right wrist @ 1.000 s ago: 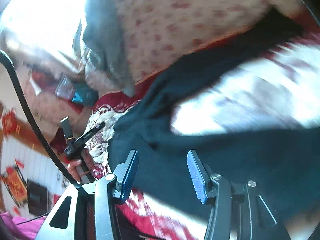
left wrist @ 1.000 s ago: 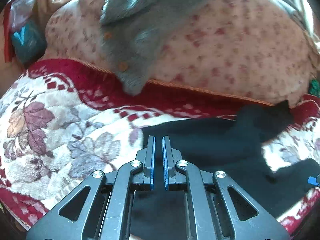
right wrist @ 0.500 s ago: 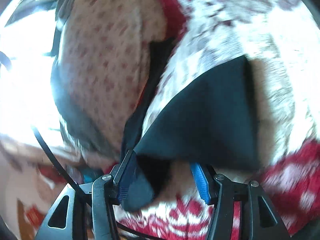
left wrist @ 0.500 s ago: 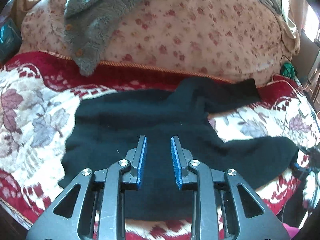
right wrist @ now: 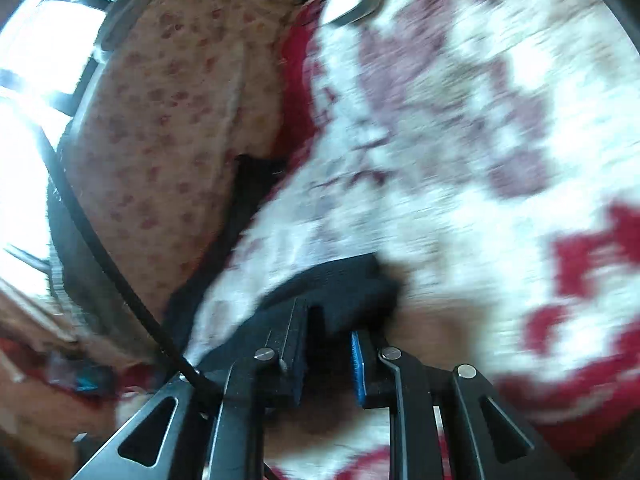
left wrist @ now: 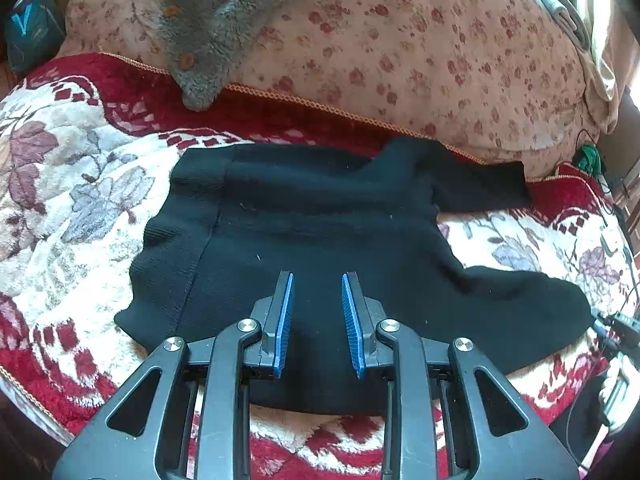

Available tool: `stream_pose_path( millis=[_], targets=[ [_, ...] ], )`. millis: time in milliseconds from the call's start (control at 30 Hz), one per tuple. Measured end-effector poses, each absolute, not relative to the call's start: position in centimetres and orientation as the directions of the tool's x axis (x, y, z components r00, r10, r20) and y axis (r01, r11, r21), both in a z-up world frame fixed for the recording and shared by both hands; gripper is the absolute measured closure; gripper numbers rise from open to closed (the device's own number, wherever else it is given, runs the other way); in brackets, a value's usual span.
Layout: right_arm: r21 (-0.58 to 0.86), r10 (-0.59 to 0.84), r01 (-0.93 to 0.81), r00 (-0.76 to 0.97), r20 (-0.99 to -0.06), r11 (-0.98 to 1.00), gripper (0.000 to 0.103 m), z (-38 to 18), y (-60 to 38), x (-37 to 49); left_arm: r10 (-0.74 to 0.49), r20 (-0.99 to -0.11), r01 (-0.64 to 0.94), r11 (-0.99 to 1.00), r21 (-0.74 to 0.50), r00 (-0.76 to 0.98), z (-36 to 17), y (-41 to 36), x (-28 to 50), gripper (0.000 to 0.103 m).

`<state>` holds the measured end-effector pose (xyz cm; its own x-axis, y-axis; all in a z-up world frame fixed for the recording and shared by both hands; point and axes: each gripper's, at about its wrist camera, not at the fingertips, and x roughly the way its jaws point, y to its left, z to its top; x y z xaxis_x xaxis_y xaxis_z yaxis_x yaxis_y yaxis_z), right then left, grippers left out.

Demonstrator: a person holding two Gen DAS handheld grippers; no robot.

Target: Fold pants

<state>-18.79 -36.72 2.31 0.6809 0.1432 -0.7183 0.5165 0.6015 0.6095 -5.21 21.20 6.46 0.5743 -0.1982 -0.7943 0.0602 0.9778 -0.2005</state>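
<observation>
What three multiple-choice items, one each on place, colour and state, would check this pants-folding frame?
1. Where does the grey fleece garment lie?
A. draped over the floral cushion
B. spread on the black pants
C. on the floor

2. What colour are the pads of the left gripper?
A. red
B. blue
C. white

3. What is between the fingers of the right gripper?
A. nothing
B. a corner of the blanket
C. the end of a leg of the black pants

Key: 1 A, the fleece hangs down the floral cushion, clear of the pants. 2 B, both pads show blue. 3 C, black cloth sits between the fingers as the jaws are closing, above the red and cream blanket.
</observation>
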Motion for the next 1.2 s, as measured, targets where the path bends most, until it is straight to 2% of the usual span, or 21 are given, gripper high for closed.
stream_pose_path(
  millis=[67, 200, 233, 333, 433, 567, 700, 800, 867, 1033, 1200],
  targets=[
    [0.558, 0.109, 0.576, 0.631, -0.768, 0.597, 0.064, 2.5, -37.7, -19.8, -0.204, -0.793, 0.070, 0.977, -0.200, 0.574, 6.6, 21.3, -4.8, 0.080],
    [0.534, 0.065, 0.533, 0.665, -0.744, 0.656, 0.064, 5.2, -38.3, -19.6, -0.208, -0.789, 0.112, 0.978, -0.175, 0.577, 7.3, 20.9, -3.4, 0.080],
    [0.540, 0.083, 0.491, 0.683, -0.726, 0.683, 0.064, 6.1, -37.8, -18.9, -0.209, -0.788, 0.124, 0.978, -0.169, 0.579, 7.5, 20.9, -2.7, 0.076],
    [0.568, 0.235, 0.292, 0.697, -0.677, 0.769, 0.060, 8.3, -34.8, -14.7, -0.233, -0.790, 0.167, 0.972, -0.166, 0.567, 7.9, 20.5, -0.3, 0.064],
    [0.572, 0.416, 0.064, 0.621, -0.664, 0.818, 0.056, 9.2, -30.0, -8.6, -0.268, -0.799, 0.215, 0.960, -0.178, 0.538, 8.1, 19.7, 2.3, 0.064],
    [0.537, 0.537, -0.164, 0.509, -0.673, 0.828, 0.054, 8.9, -23.9, -1.0, -0.349, -0.815, 0.317, 0.924, -0.215, 0.463, 8.0, 17.7, 6.2, 0.063],
    [0.578, 0.588, -0.177, 0.451, -0.672, 0.796, 0.054, 7.4, -22.8, 5.3, -0.438, -0.829, 0.400, 0.869, -0.291, 0.348, 6.9, 15.6, 10.5, 0.061],
    [0.540, 0.499, -0.074, 0.499, -0.708, 0.839, 0.054, 6.4, -25.3, 8.6, -0.479, -0.831, 0.405, 0.845, -0.349, 0.284, 5.7, 14.7, 13.2, 0.061],
    [0.513, 0.445, -0.007, 0.507, -0.738, 0.858, 0.054, 5.8, -27.3, 10.7, -0.451, -0.847, 0.405, 0.856, -0.321, 0.282, 5.0, 13.9, 14.9, 0.061],
    [0.358, 0.268, 0.060, 0.550, -0.791, 0.932, 0.053, 6.8, -31.4, 14.1, -0.466, -0.851, 0.468, 0.824, -0.318, 0.242, 4.1, 12.0, 17.1, 0.061],
    [0.273, 0.193, 0.064, 0.556, -0.808, 0.960, 0.051, 6.4, -34.0, 16.7, -0.494, -0.844, 0.546, 0.776, -0.317, 0.211, 4.0, 10.4, 17.9, 0.061]
  ],
)
